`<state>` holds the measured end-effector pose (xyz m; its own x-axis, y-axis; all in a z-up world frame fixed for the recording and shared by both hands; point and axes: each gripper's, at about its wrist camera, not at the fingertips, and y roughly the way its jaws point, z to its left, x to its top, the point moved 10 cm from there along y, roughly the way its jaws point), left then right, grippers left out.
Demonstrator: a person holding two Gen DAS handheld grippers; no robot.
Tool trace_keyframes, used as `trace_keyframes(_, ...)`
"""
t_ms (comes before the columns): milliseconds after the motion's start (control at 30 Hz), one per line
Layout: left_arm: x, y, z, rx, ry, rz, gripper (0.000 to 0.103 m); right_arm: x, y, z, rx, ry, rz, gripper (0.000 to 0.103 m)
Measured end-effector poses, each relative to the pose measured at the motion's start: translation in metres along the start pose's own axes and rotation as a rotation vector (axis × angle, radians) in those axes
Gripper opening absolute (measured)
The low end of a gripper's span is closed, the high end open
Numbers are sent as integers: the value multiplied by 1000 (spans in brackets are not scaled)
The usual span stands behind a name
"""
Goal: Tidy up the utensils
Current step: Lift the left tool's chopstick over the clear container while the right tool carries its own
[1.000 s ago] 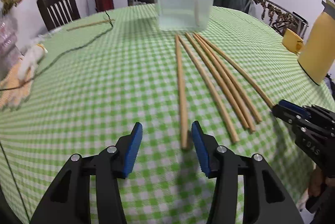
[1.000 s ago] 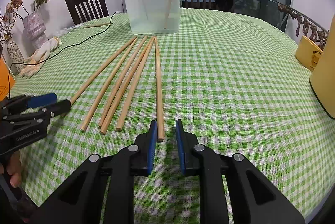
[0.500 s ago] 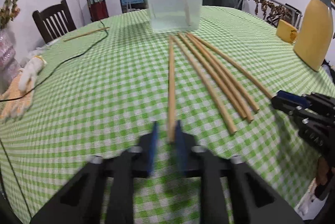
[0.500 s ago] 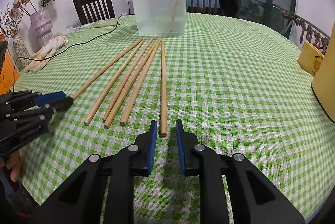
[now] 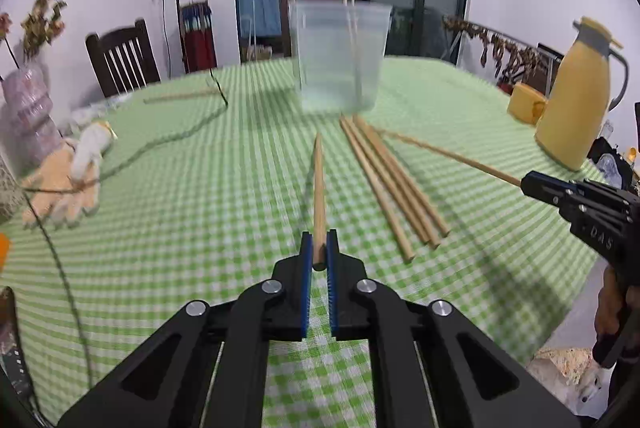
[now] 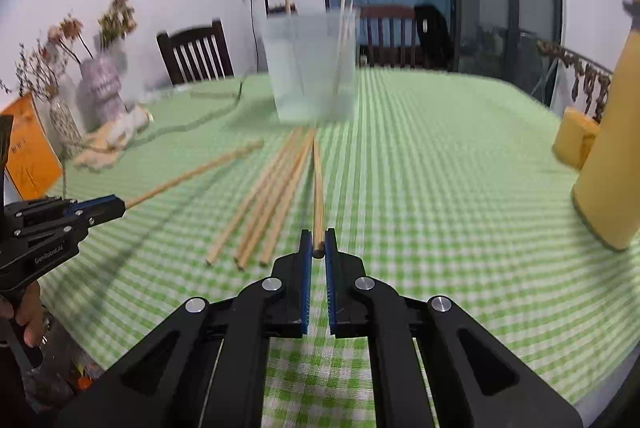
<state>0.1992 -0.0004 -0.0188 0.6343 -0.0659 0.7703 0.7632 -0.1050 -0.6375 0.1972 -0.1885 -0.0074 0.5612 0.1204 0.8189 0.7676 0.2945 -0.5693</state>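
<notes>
My left gripper [image 5: 319, 248] is shut on the near end of a wooden chopstick [image 5: 318, 184], which points at the clear plastic container [image 5: 340, 64] holding a few upright chopsticks. My right gripper [image 6: 318, 244] has its jaws closing tight on the near end of another chopstick [image 6: 317, 188], pads pressing it. Both held sticks are raised off the green checked tablecloth [image 5: 200, 212] at the near end. Three more chopsticks [image 5: 392, 188] lie side by side between them, also seen in the right wrist view as chopsticks [image 6: 264, 204]. Each gripper shows in the other's view: right gripper [image 5: 528, 184], left gripper [image 6: 118, 206].
A yellow thermos jug [image 5: 576, 100] and a yellow cup [image 5: 524, 104] stand at the right. Work gloves [image 5: 72, 180] and a black cable [image 5: 160, 144] lie at the left, with a lone stick [image 5: 176, 96] beyond. Vases [image 6: 100, 88] and an orange box [image 6: 28, 152] stand far left.
The left jaws went from wide open to shut on the leftmost chopstick; the right jaws closed on the rightmost one. Both grippers rose, lifting their sticks away from the row.
</notes>
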Motion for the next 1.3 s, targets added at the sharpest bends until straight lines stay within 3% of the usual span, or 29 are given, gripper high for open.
trace_keyframes(267, 42, -59, -5, -27, 10, -128, 4, 40, -41, 9, 16, -43, -113, 6)
trace_keyframes(600, 91, -97, 1, -44, 13, -210, 4, 81, -67, 5, 24, -91, -184, 6)
trace_keyframes(867, 129, -83, 3, -89, 41, -181, 4, 111, -60, 1, 68, -145, -116, 6)
trace_keyframes(1133, 177, -47, -2, -173, 73, -80, 4, 149, -19, 4, 160, -167, 45, 6)
trace_keyframes(1300, 204, -17, 4, -177, 55, -26, 4, 164, 2, 14, 150, -227, 80, 6)
